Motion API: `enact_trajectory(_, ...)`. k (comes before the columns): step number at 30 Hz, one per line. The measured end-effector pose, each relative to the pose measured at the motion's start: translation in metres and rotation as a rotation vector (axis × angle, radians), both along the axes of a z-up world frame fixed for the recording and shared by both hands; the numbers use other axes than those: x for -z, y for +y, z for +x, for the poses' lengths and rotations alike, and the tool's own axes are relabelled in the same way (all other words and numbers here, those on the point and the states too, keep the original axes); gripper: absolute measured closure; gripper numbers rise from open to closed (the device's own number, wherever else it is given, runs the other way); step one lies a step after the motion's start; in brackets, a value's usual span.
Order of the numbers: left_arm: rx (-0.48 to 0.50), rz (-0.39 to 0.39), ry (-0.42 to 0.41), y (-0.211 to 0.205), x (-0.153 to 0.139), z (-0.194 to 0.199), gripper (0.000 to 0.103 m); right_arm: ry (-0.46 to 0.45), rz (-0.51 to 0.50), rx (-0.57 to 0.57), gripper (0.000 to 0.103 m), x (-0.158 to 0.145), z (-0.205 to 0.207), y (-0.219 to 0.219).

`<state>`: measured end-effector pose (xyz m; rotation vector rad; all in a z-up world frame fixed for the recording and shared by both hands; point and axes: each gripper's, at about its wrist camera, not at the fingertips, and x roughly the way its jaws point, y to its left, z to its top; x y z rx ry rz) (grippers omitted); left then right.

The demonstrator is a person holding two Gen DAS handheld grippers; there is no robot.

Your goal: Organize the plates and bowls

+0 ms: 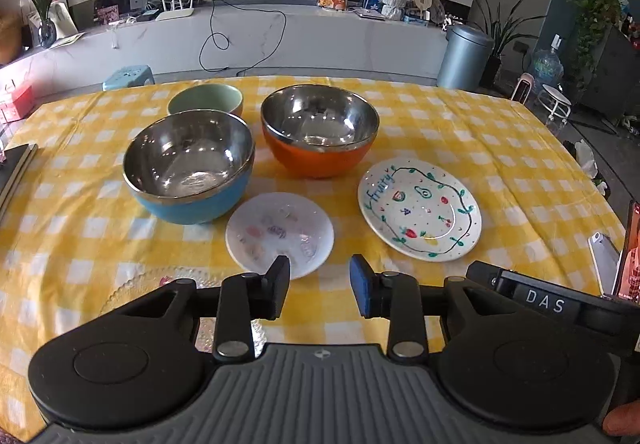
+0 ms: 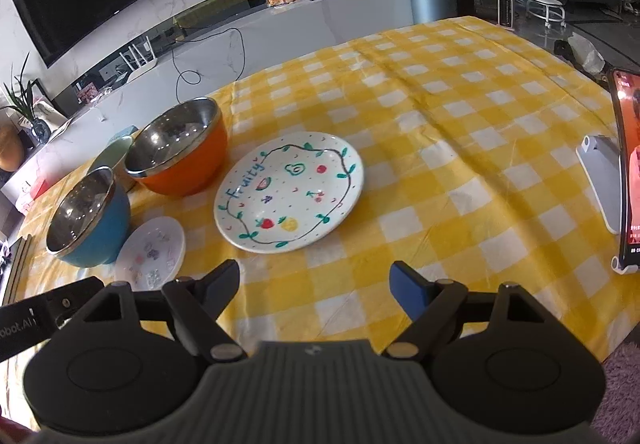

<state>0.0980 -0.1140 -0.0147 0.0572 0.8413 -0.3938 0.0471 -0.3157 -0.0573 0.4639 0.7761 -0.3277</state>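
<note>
On the yellow checked tablecloth (image 1: 460,132) stand a blue steel-lined bowl (image 1: 188,168), an orange steel-lined bowl (image 1: 320,130) and a small green bowl (image 1: 206,99) behind them. A small white plate (image 1: 280,232) lies in front of the bowls and a "Fruity" painted plate (image 1: 420,209) lies to its right. A clear glass plate (image 1: 136,290) lies partly under my left gripper (image 1: 319,286), which is open and empty just before the small plate. My right gripper (image 2: 316,286) is open and empty, short of the Fruity plate (image 2: 289,191). The right wrist view also shows the orange bowl (image 2: 180,148) and blue bowl (image 2: 90,218).
A phone on a white stand (image 2: 624,172) stands at the table's right edge. Dark mats or books (image 1: 16,172) lie at the left edge. Beyond the table are a white TV bench, a grey bin (image 1: 464,56) and a blue stool (image 1: 128,78).
</note>
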Motion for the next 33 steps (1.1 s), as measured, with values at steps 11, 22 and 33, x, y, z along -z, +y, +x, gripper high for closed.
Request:
enact_trajectory(11, -0.027, -0.043, 0.085, -0.037, 0.017, 0.047, 0.063, 0.013, 0.041, 0.039, 0.036, 0.007, 0.040, -0.035)
enact_trajectory(22, -0.010, -0.053, 0.111, -0.058, 0.043, 0.080, 0.061, 0.002, 0.110, 0.052, 0.056, 0.028, 0.071, -0.069)
enact_trajectory(33, 0.011, -0.082, 0.100, -0.056, 0.063, 0.092, 0.061, -0.041, 0.137, 0.061, 0.075, 0.047, 0.074, -0.078)
